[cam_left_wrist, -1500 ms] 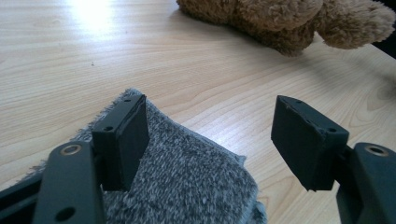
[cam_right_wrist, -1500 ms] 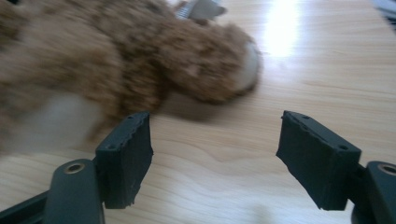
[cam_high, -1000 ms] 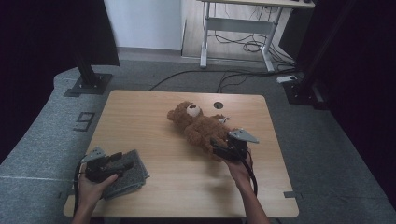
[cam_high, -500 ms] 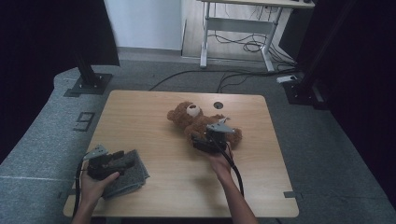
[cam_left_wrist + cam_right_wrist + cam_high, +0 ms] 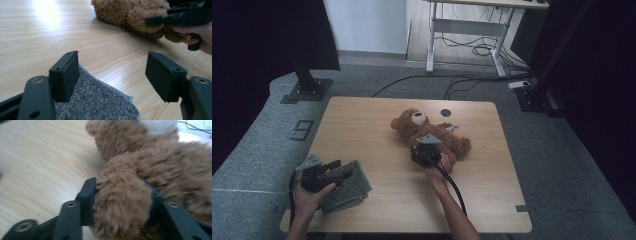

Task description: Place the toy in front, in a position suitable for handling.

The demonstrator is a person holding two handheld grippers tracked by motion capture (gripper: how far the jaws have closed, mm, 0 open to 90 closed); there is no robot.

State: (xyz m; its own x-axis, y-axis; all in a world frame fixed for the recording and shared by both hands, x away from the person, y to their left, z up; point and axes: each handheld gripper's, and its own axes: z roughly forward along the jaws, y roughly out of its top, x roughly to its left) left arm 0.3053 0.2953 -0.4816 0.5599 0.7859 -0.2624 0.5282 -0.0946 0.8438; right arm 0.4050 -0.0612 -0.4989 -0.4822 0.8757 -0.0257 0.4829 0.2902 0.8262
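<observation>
Open light-wood tabletop (image 5: pixel 362 125) is seen left of the fluffy brown plush teddy bear (image 5: pixel 432 132), which lies right of centre toward the far edge. One furry limb is squeezed between the just-closing jaws of the right gripper (image 5: pixel 422 150). The left gripper (image 5: pixel 117 72), held wide, rests over a grey knitted cloth (image 5: pixel 100 102) at the near-left corner.

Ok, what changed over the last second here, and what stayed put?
The right gripper swung leftward from the teddy bear's right side to its near limb, and its jaws have just been closing, now pressing that furry limb between them. The left gripper stayed open over the grey cloth; the bear lies where it was.
</observation>
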